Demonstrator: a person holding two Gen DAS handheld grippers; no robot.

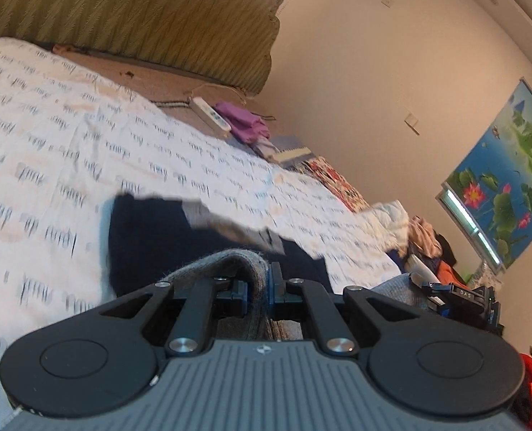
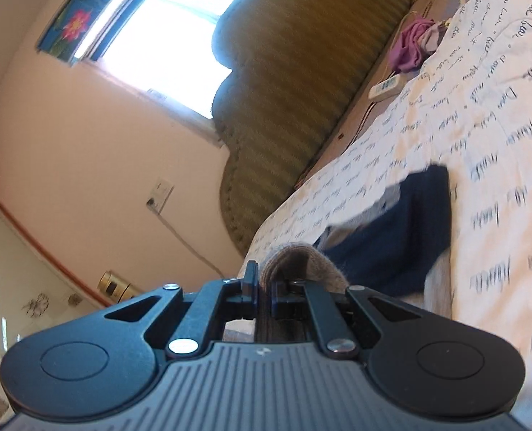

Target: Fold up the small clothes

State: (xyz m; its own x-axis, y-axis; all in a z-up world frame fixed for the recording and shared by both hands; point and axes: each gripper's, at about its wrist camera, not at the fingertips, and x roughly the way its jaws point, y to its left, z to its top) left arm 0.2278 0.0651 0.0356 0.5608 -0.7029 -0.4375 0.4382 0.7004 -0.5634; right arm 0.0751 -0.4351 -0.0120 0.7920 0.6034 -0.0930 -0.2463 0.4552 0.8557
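The small garment (image 1: pixel 165 237) is a knit piece, grey at the edge and dark navy across its body, with a fuzzy, slightly pilled surface. It hangs between the two grippers and trails forward and down from them onto the bed sheet (image 1: pixel 68 136), well in from the sheet's edges; its far end is blurred, so the exact outline there cannot be told.

The left gripper (image 1: pixel 258 287) is clenched on a bunched grey hem, the cloth humping up over the pads. The right gripper (image 2: pixel 264 287) is likewise clamped on a grey fold of the same garment (image 2: pixel 402 237). In the left wrist view the other gripper shows low at the right, so the held edge runs across from hand to hand, and the garment's length lies straight ahead of both pairs of jaws. Neither hand looks clearly nearer to the free end.

My reading is that the coming move turns on this: the held edge must travel forward over the navy body to meet the far end, both hands keeping level so the fold lands square.

Beyond, toward the head of the bed, a padded headboard (image 1: pixel 140 18), a white remote (image 1: pixel 210 115) and a purple cloth (image 1: pixel 244 122).
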